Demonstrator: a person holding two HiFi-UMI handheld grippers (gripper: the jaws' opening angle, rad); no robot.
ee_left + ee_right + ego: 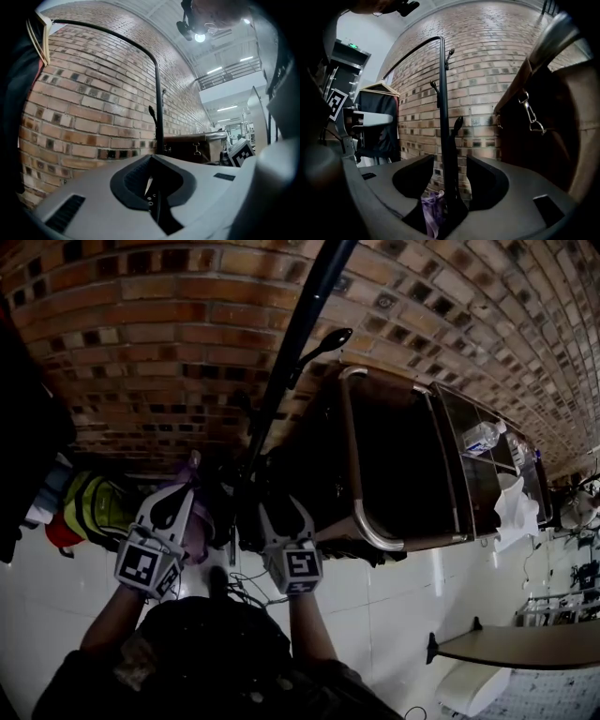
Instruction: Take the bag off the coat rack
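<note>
The left gripper (172,505) and right gripper (285,512) are grey shells with black pads (487,180). Each carries a black-and-white marker cube (145,566).

We faced a red brick wall (141,324) above a white tiled floor (403,615). A pale tabletop (525,645) stood at our right, and a lamp (200,37) shone overhead.

Head view downward; gripper views close, sharing rack pole (442,93), brick wall (93,93).
</note>
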